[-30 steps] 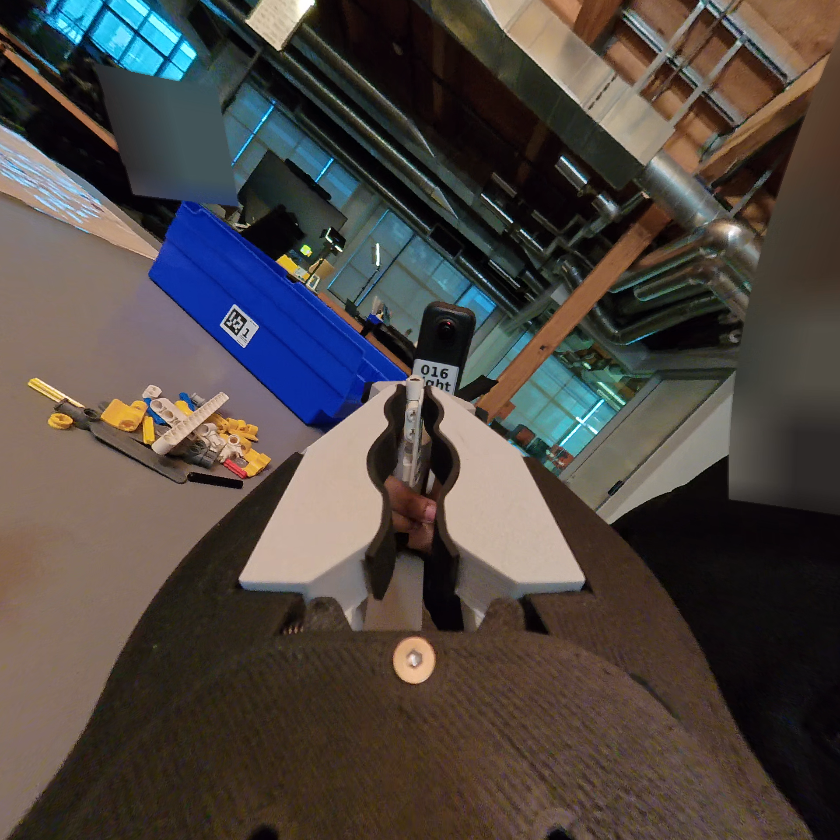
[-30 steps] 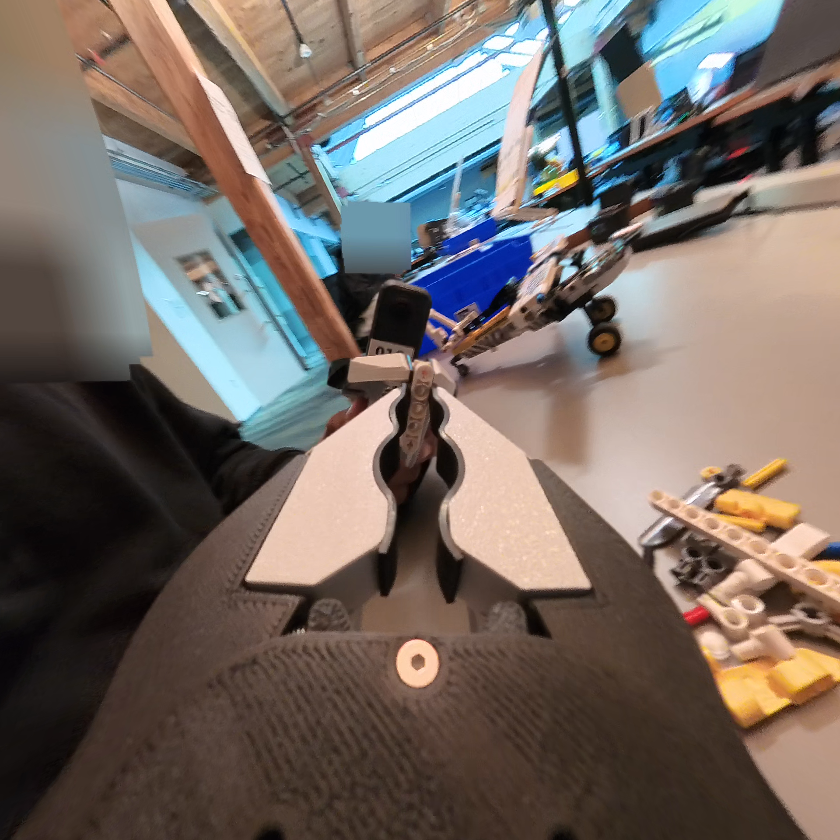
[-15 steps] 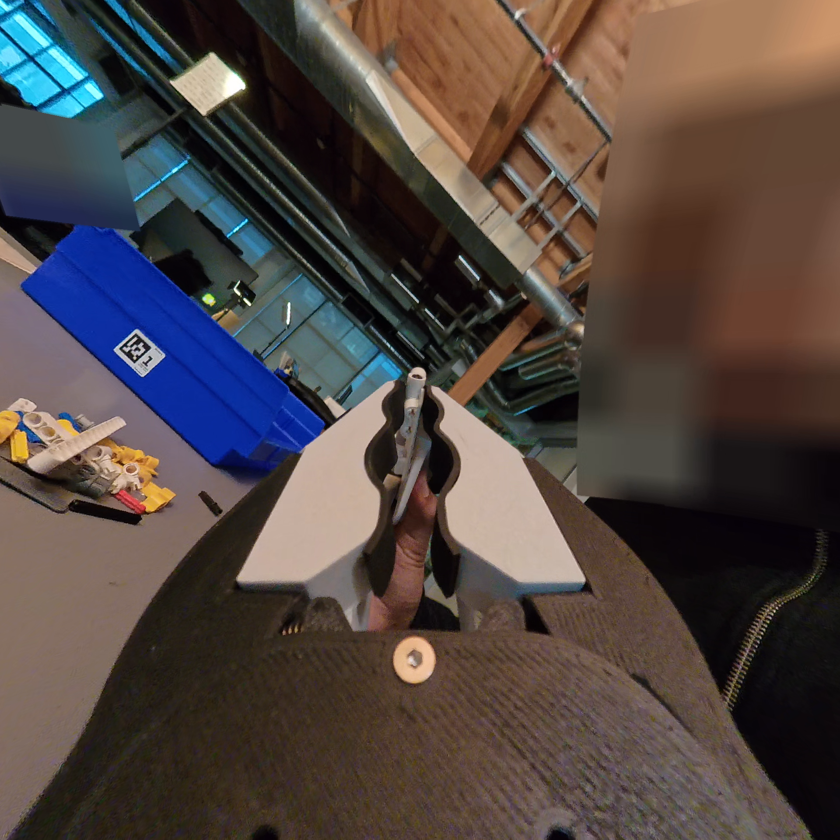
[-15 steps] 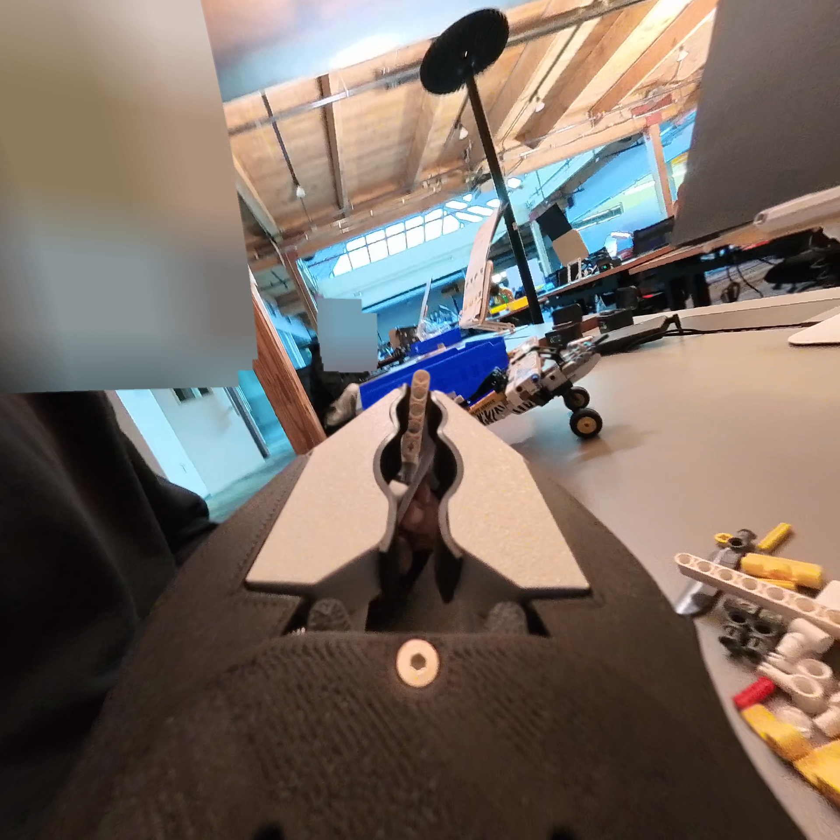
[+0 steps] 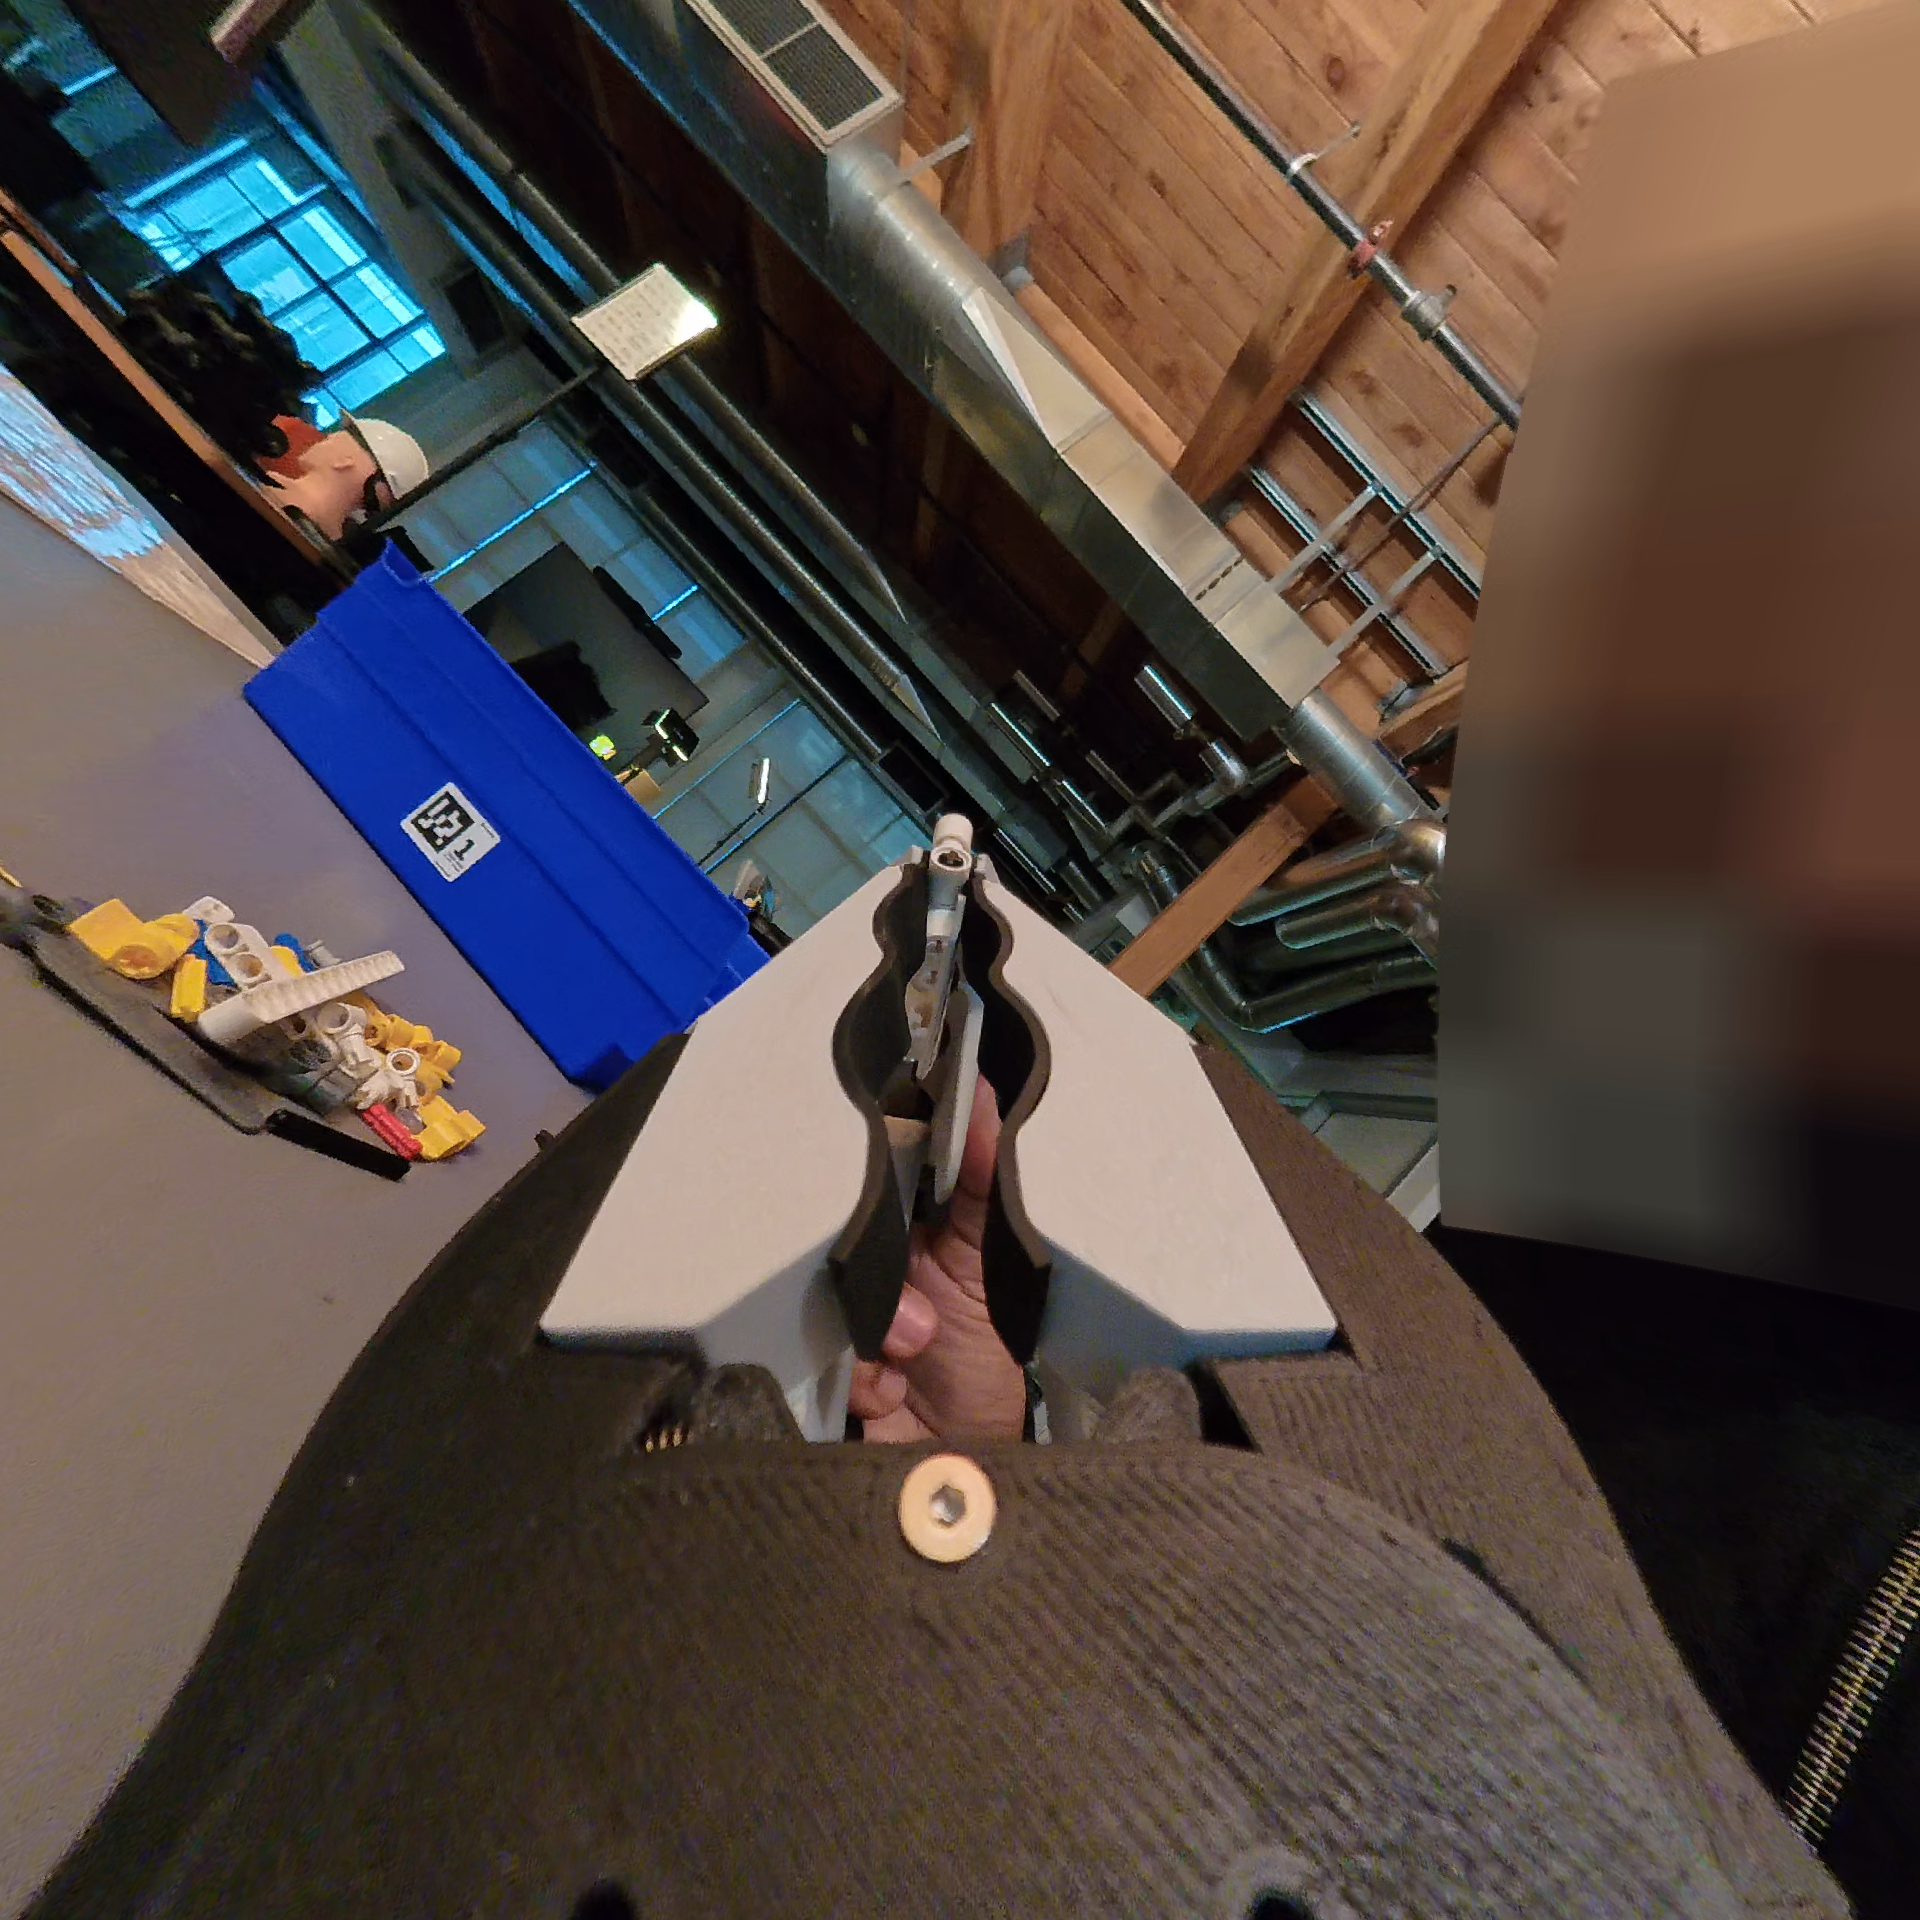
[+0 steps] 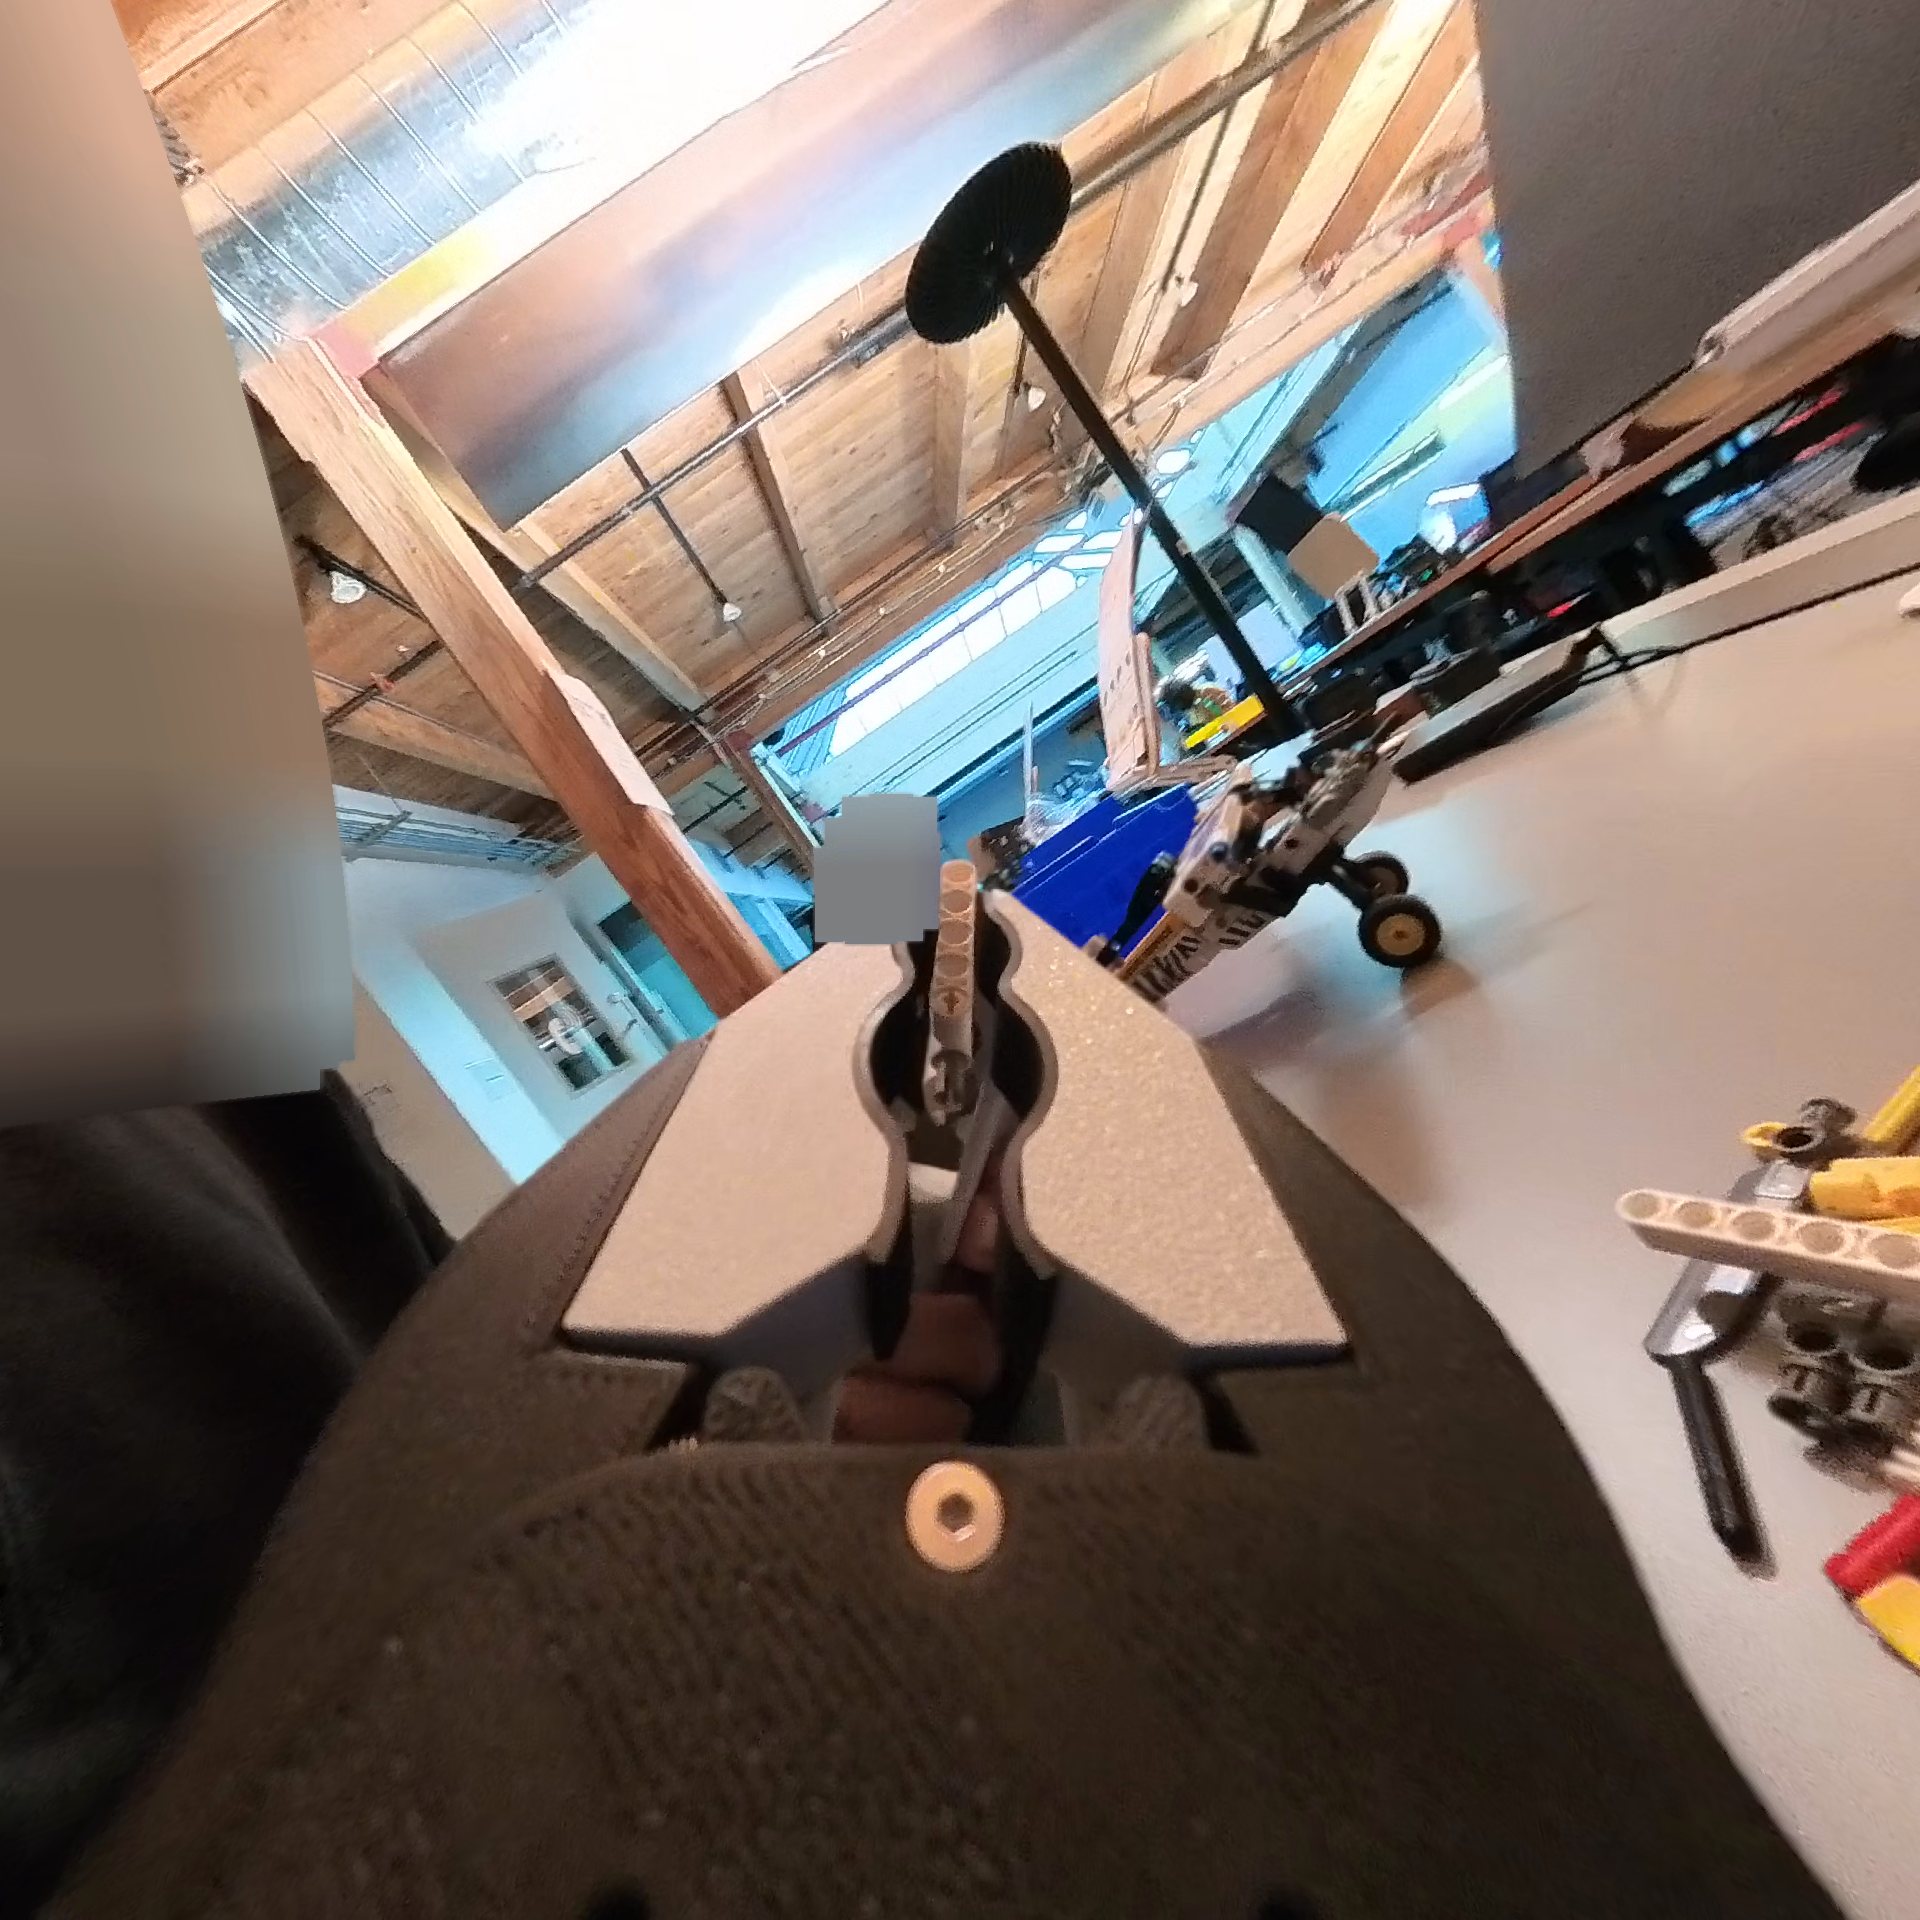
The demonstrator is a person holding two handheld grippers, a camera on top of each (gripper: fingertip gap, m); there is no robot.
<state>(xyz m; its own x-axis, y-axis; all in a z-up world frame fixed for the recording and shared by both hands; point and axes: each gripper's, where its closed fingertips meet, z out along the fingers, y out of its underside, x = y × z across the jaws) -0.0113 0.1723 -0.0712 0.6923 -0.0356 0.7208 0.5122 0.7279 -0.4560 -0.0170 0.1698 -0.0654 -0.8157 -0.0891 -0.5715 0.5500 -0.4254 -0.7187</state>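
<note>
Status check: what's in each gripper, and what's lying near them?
Left gripper shut on a white building-toy piece. Right gripper shut on a white holed beam. Loose toy parts on the grey table; blue bin beyond.

Both tongs, left and right, point upward, nearly closed.

Glossy blue plastic bin, matt grey tabletop, rough wood ceiling

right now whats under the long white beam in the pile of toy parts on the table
Under the long white beam lie white connectors, yellow pieces and a grey part, all resting on a black strip. What lies directly beneath the beam's middle is covered.
</note>
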